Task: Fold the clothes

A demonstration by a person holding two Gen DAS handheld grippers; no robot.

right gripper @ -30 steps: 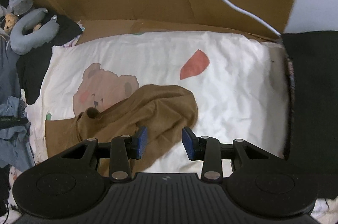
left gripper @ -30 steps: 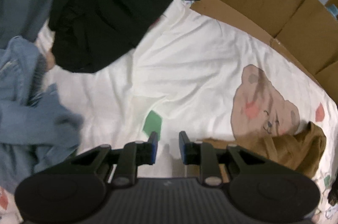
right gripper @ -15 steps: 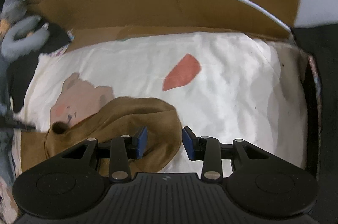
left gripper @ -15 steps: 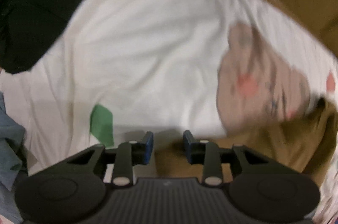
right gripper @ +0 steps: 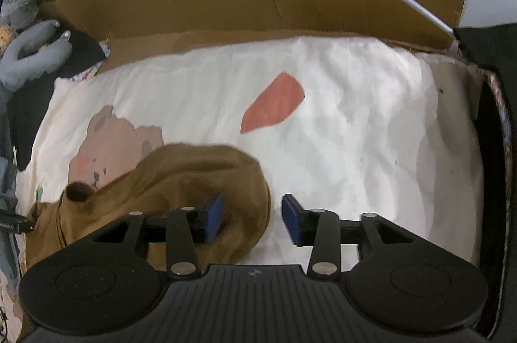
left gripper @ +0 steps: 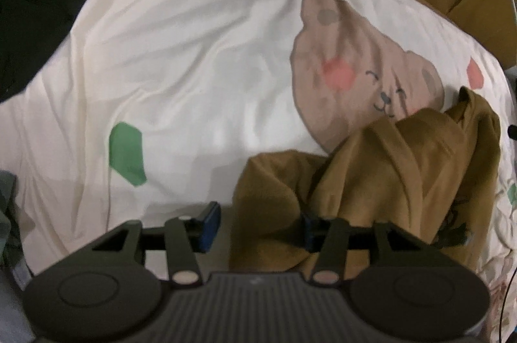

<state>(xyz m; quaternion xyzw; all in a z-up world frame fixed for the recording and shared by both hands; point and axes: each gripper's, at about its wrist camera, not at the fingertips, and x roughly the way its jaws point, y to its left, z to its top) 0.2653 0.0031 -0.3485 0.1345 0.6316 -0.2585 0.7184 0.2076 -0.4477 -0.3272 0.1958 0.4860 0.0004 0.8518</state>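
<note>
While still bunched and unfolded, lies near on the bear-print bedsheet (left gripper: 200,52): brown garment (left gripper: 381,178). Left gripper (left gripper: 258,225) opening, seemingly straddling its left edge; right gripper (right gripper: 252,218) opening astride its right edge, gripping nothing. Folding all ahead.

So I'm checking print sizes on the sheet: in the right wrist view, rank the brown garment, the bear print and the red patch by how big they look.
1. Brown garment, though nearest the camera, which flatters it.
2. Bear print, partly covered by the garment.
3. Red patch.
</note>
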